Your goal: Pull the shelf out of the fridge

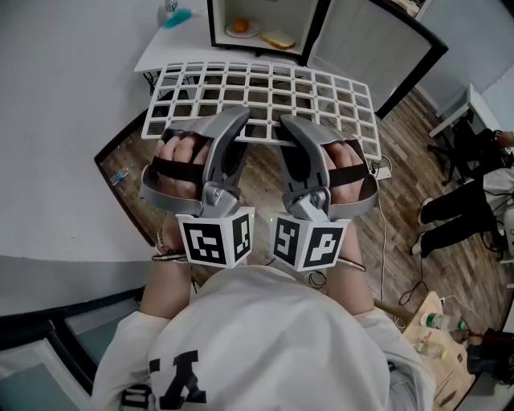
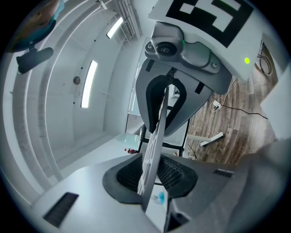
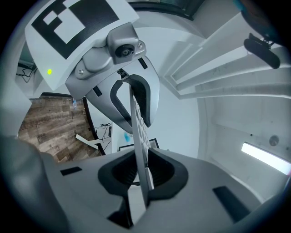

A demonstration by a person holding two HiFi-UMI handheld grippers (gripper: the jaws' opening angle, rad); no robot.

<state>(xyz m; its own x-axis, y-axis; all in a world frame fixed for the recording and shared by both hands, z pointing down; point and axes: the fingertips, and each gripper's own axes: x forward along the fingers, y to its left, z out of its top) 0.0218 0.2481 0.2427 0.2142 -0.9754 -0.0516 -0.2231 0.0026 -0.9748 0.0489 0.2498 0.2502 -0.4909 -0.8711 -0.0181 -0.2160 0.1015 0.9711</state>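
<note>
White grid shelf [image 1: 265, 96] hangs level in the air between the person and the open fridge [image 1: 265, 24], held by its near edge. Its far edge lies just short of the fridge opening in the head view. No part of it seems to sit inside the cabinet any more. The fridge stands on a white worktop [image 1: 173, 44] with its door [image 1: 377, 48] swung wide to the right. Inside, a plate [image 1: 241, 28] and a slice of bread [image 1: 278, 38] lie on the floor of the compartment.

The left gripper [image 1: 239, 119] is closed on the shelf's near edge, left of the middle. Its own view shows the shelf edge-on, running straight between the dark pads [image 2: 132, 175], which press it from both sides. The right gripper [image 1: 291, 124] clamps the same edge just beside it. There too the thin white panel stands pinched between the pads [image 3: 161, 173]. Both grippers point level toward the fridge, with their marker cubes close together in front of the person's chest.

I judge the pull itself to be as good as done, since the shelf looks free of the fridge and is carried wholly by the two grippers. What may remain is only to bring it further clear or to set it down somewhere. The pictures show no place made ready for that.
</note>
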